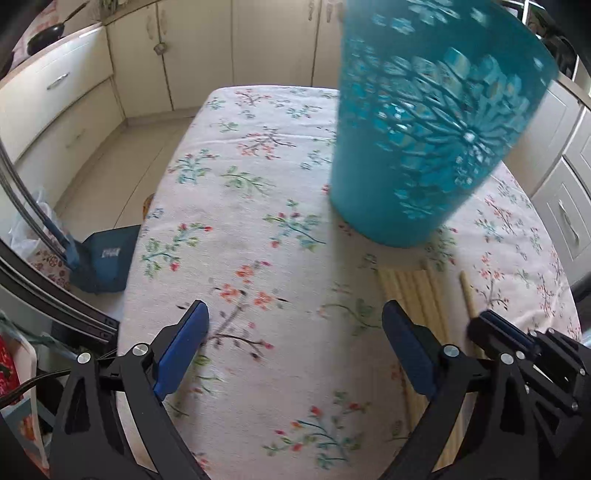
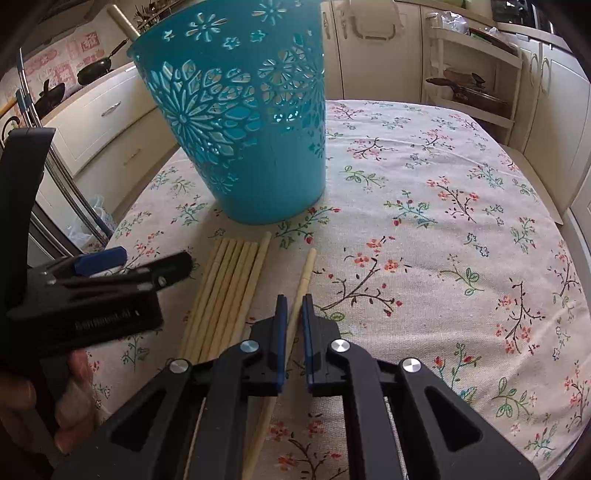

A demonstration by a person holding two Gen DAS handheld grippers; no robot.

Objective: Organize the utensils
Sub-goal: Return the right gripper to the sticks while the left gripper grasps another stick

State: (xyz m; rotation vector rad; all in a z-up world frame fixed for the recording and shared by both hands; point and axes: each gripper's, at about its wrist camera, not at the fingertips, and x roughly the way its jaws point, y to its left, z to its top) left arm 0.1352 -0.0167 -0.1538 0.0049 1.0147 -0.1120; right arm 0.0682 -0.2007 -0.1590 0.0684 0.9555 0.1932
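A teal cut-out plastic basket [image 2: 251,147] [image 1: 424,147] stands upright on the floral tablecloth [image 2: 443,221]. A pale stick end [image 2: 122,18] pokes over its rim. In front of it lie several wooden chopsticks [image 2: 229,288] [image 1: 413,291] side by side. One more chopstick [image 2: 306,269] [image 1: 466,291] lies apart to their right. My right gripper [image 2: 294,301] [image 1: 487,321] is shut on this single chopstick, which runs between its blue pads. My left gripper [image 1: 295,310] [image 2: 155,260] stands wide open over bare cloth, left of the chopsticks, holding nothing.
Cream cabinets surround the table. Dark pans [image 2: 94,70] sit on the counter at left. A shelf rack with pots [image 2: 476,92] stands beyond the table's far right corner. A blue dustpan [image 1: 103,258] lies on the floor left of the table. A hand [image 2: 74,387] grips the left tool.
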